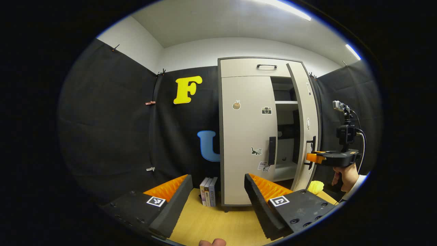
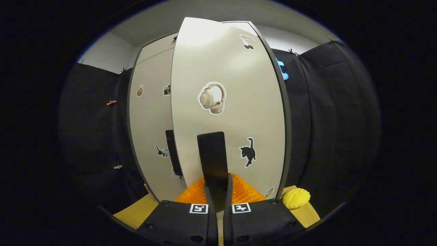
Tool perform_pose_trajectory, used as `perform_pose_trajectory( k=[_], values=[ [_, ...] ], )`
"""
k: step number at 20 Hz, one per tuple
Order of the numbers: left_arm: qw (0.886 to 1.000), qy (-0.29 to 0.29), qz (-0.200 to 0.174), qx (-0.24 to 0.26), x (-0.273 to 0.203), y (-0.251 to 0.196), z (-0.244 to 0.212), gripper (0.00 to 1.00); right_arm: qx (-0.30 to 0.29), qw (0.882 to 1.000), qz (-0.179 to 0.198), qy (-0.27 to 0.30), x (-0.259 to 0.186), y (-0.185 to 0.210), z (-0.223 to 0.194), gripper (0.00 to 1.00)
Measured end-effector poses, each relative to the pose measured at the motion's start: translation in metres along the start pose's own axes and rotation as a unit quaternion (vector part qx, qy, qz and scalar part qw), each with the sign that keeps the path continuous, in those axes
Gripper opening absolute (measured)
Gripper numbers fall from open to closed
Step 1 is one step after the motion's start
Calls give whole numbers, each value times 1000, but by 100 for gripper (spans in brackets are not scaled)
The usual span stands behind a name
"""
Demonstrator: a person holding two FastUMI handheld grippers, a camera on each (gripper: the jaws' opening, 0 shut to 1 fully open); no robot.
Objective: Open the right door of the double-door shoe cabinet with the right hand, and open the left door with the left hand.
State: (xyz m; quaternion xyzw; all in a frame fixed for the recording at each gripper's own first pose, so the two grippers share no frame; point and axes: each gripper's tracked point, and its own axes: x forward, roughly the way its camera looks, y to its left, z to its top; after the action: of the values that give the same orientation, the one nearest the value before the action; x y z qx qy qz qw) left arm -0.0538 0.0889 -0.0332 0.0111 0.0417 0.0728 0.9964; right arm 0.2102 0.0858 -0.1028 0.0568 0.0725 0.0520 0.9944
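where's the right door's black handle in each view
left gripper view: right door's handle, right of centre on the swung-open door's edge, at the right gripper.
right gripper view: handle, bottom centre, clamped between the gripper's fingers.
shared landmark: yellow object on the table beside the cabinet.

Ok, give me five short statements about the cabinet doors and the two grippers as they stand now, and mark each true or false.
1. The right door stands partly open, with shelves showing behind it. True.
2. The right gripper is shut on the right door's handle. True.
3. The left door is swung wide open. False: it sits closed, flush with the cabinet front.
4. The left gripper is clamped on the left door's handle. False: its jaws are open and short of the cabinet.
5. Several books stand beside the cabinet on the left door's side. True.
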Motion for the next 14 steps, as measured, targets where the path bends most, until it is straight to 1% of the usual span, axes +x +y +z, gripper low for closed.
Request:
perform_pose_trajectory(
  k=[7,10,12,14],
  values=[
    [1000,3,-15,-3,0,-16,-4,95,5,1000,1,-3,-11,-13,3,10],
    [1000,1,-21,-6,3,-22,-3,95,-2,1000,-1,2,-15,-19,3,10],
    [1000,1,-27,-6,2,-30,-2,95,-5,1000,4,9,-17,-21,3,10],
    [999,1,-34,-4,5,-39,-2,95,-20,1000,4,12,-23,-27,3,10]
  ],
)
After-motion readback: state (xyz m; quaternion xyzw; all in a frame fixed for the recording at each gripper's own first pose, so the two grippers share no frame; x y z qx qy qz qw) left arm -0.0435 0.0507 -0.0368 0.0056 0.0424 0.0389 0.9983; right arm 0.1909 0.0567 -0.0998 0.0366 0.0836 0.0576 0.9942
